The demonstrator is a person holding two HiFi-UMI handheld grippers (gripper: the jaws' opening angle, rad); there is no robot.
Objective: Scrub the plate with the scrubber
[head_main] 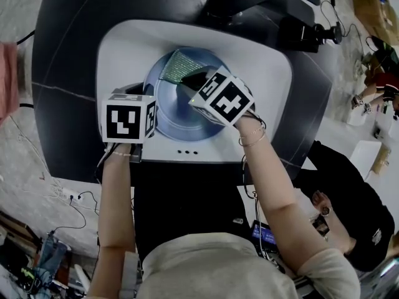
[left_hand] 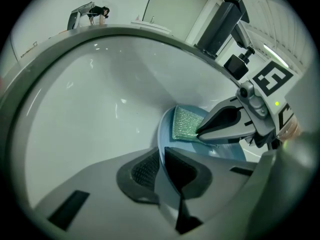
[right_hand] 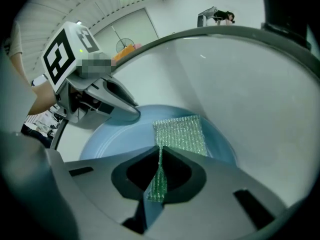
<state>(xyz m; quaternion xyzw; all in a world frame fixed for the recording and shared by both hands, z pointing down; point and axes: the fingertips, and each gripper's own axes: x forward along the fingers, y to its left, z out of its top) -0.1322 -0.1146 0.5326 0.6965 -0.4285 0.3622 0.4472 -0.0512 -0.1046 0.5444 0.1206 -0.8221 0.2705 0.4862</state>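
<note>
Right gripper view shows the right tool (right_hand: 159,176) pinching one edge of the scrubber (right_hand: 181,133), which lies flat on the plate (right_hand: 112,141). The left tool (left_hand: 162,171) pinches the plate's rim inside a white basin (left_hand: 90,109).

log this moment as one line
left tool shut on plate rim | right tool shut on scrubber | scrubber lying on plate | plate in basin

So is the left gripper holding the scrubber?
No, the left gripper is shut on the plate; the right gripper pinches the scrubber.
</note>
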